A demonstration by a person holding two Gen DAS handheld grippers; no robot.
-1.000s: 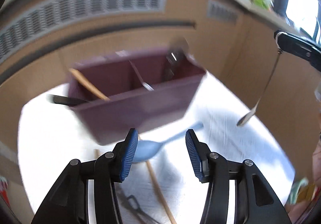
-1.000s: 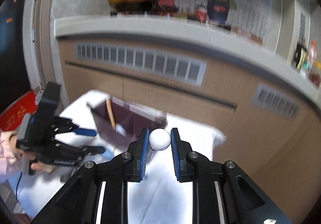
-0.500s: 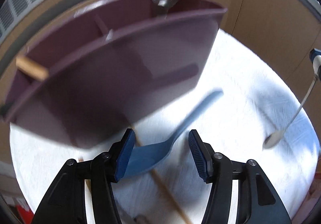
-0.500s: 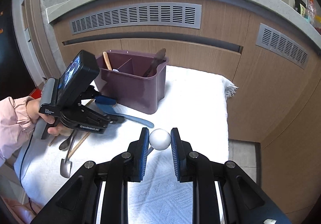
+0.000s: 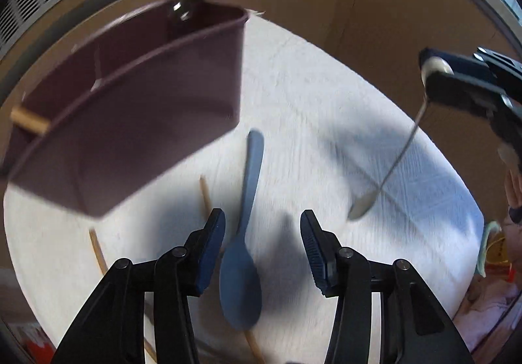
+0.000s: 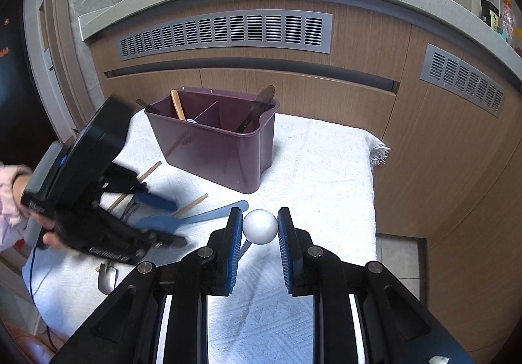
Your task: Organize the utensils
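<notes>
A blue spoon (image 5: 243,285) lies on the white towel (image 5: 326,109), handle pointing away. My left gripper (image 5: 262,249) hangs over it with a finger on each side of its neck; the jaws are closing, and the pads stand clear of it. In the right wrist view the left gripper (image 6: 176,223) is at the left, over the blue spoon (image 6: 208,217). My right gripper (image 6: 260,217) is shut on the white ball end (image 6: 260,228) of a metal spoon (image 5: 391,165), which hangs bowl-down over the towel. A purple caddy (image 6: 212,148) stands behind.
The caddy holds a wooden spoon (image 6: 177,106) and a dark spatula (image 6: 257,106). Wooden chopsticks (image 6: 191,204) and a metal utensil (image 6: 107,276) lie on the towel by the left gripper. Wooden cabinet doors (image 6: 424,168) rise behind and right of the towel's edge.
The left gripper has dropped and tipped down over the blue spoon, which now runs lengthwise between its fingers. The right gripper sank with the metal spoon early on, then held still.
</notes>
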